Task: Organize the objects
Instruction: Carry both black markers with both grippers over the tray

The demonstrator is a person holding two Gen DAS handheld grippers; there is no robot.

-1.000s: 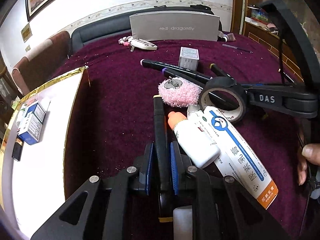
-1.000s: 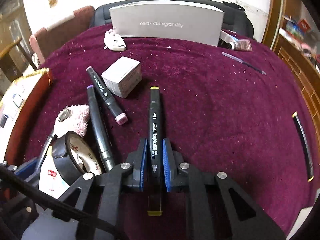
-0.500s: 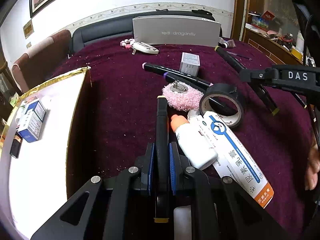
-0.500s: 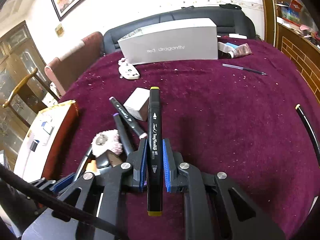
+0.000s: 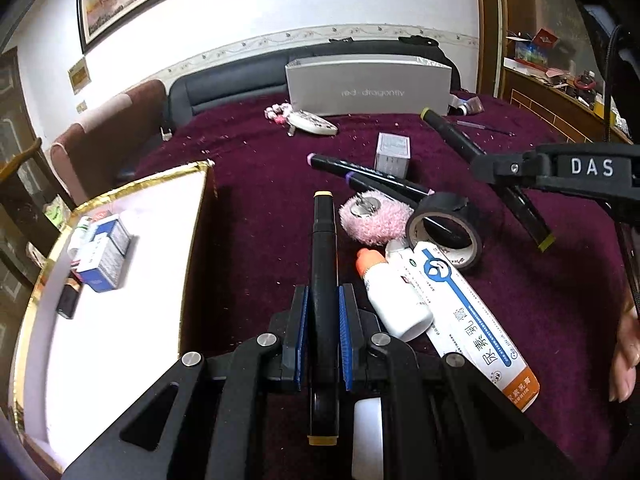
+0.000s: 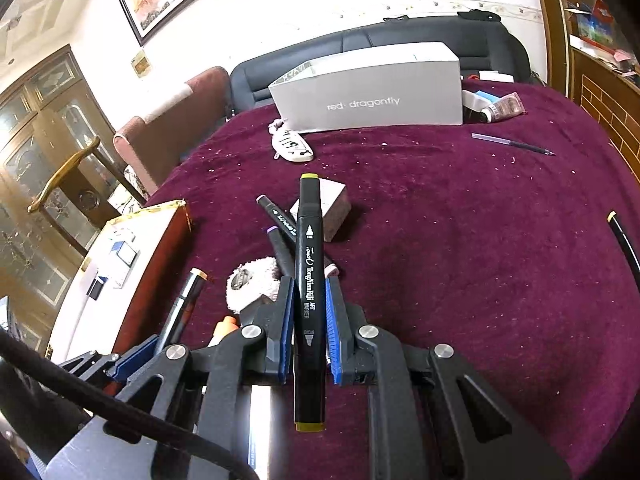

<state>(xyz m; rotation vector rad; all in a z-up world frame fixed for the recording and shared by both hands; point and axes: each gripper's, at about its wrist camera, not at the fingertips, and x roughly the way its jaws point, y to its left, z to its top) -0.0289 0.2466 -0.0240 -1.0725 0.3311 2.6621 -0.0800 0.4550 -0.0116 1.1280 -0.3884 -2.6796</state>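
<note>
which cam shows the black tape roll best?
Left wrist: the black tape roll shows whole, tilted against the ointment box. In the right wrist view it is hidden behind the claw; I cannot pick it out there.

bright, even room light; white wall (image 5: 280,8) glares; fisheye bends and darkens edges; centre stays sharp.

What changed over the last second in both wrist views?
The right gripper, shut on its yellow-capped marker, lifted that marker off the cloth and away from the tape roll. The left gripper stayed shut on the orange-capped marker. Bottle, tube and pink puff stayed put.
</note>
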